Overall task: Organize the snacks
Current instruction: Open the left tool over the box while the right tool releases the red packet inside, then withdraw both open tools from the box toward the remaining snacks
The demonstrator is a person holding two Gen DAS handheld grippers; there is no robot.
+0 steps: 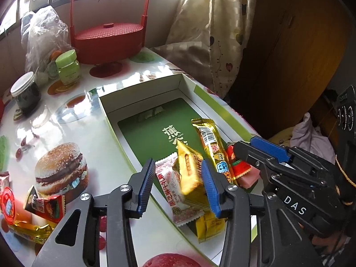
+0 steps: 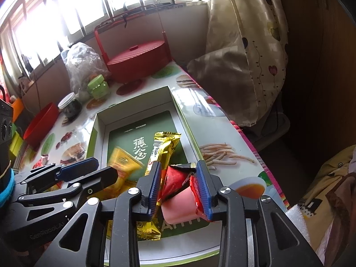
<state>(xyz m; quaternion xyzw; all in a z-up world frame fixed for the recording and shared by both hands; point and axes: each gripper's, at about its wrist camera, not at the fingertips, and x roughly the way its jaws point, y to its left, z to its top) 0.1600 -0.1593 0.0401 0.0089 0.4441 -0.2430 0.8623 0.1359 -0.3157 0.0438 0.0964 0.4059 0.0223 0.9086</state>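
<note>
**2 grippers part-open over the snack box**

2 grippers hang above the box's near end. The left gripper [image 1: 179, 185] stands part-open around a blurred gold packet [image 1: 189, 173], its pads off it. The right gripper [image 2: 179, 189] is narrowly parted around a red packet [image 2: 175, 182] and pink snack [image 2: 178, 209]. More snacks lie in the box [image 1: 189, 84]. Beyond stand jars [image 1: 25, 95] and a red basket [image 1: 109, 42].

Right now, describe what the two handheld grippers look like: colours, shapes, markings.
Both are black, angular linkage frames with silver pivot bolts and triangular cut-outs. Each ends in two fingers faced with ribbed blue pads. The left gripper matches the right gripper. White lettering "DAS" marks the right one's body in the left wrist view; faint lettering marks the left one's body in the right wrist view.
</note>
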